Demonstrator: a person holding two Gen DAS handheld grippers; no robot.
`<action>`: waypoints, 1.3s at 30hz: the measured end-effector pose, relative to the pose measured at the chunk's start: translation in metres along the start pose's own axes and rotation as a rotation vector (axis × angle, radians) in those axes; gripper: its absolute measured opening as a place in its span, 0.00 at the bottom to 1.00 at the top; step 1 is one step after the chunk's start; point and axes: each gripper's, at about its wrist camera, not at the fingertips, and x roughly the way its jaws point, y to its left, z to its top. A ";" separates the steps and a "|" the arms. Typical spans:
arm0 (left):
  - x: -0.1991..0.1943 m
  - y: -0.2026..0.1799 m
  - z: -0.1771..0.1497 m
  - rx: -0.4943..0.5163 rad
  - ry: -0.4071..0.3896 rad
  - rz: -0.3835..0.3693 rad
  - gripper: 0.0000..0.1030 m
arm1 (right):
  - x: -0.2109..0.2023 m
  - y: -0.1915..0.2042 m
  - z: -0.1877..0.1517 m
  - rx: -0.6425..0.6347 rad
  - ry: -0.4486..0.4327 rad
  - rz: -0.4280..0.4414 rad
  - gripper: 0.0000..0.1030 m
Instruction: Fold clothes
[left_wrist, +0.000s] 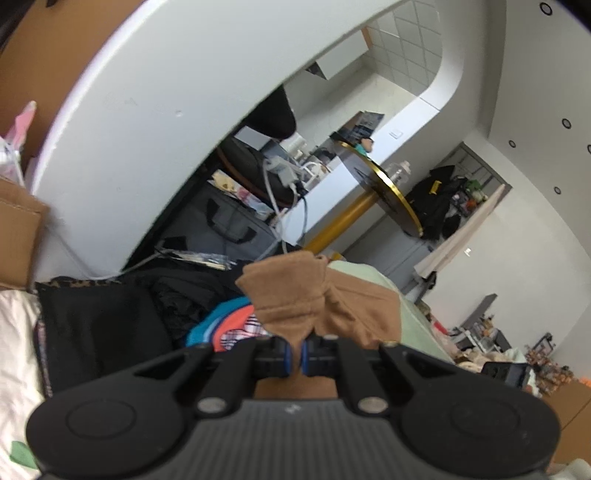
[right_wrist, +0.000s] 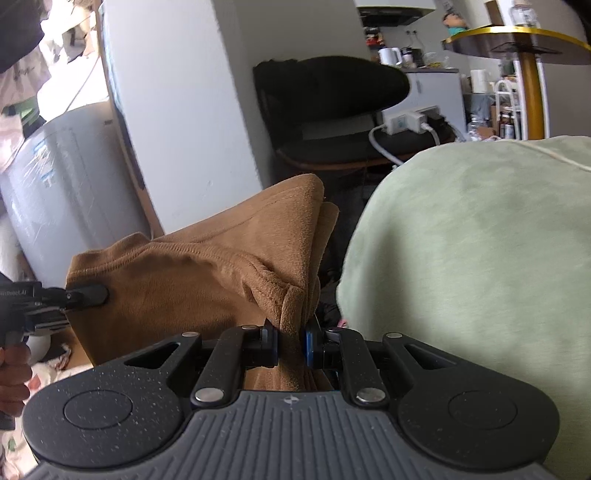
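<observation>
A brown garment (right_wrist: 192, 273) hangs stretched between both grippers. In the right wrist view my right gripper (right_wrist: 291, 347) is shut on a bunched edge of it, and the cloth spreads away to the left, where the left gripper (right_wrist: 86, 293) clamps its other corner. In the left wrist view my left gripper (left_wrist: 297, 354) is shut on a fold of the brown garment (left_wrist: 291, 288), which rises in front of the camera. A pale green garment (right_wrist: 472, 266) lies bulky to the right of the brown one; the same pale green garment (left_wrist: 373, 275) shows behind the brown one.
A pile of black, blue and plaid clothes (left_wrist: 207, 321) lies left of the left gripper on a light bedsheet (left_wrist: 18, 350). A white cabinet (right_wrist: 177, 110), a black chair (right_wrist: 332, 103), a round gold-rimmed table (left_wrist: 384, 188) and a cardboard box (left_wrist: 18, 236) stand beyond.
</observation>
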 end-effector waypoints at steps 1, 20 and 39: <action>-0.001 0.003 0.000 0.001 -0.002 0.008 0.05 | 0.005 0.001 -0.002 -0.004 0.004 0.005 0.12; 0.039 0.086 0.003 -0.003 0.070 0.110 0.05 | 0.111 -0.008 -0.041 -0.007 0.124 0.007 0.12; 0.082 0.160 0.029 -0.039 0.080 0.251 0.05 | 0.210 0.014 -0.043 -0.155 0.240 -0.056 0.13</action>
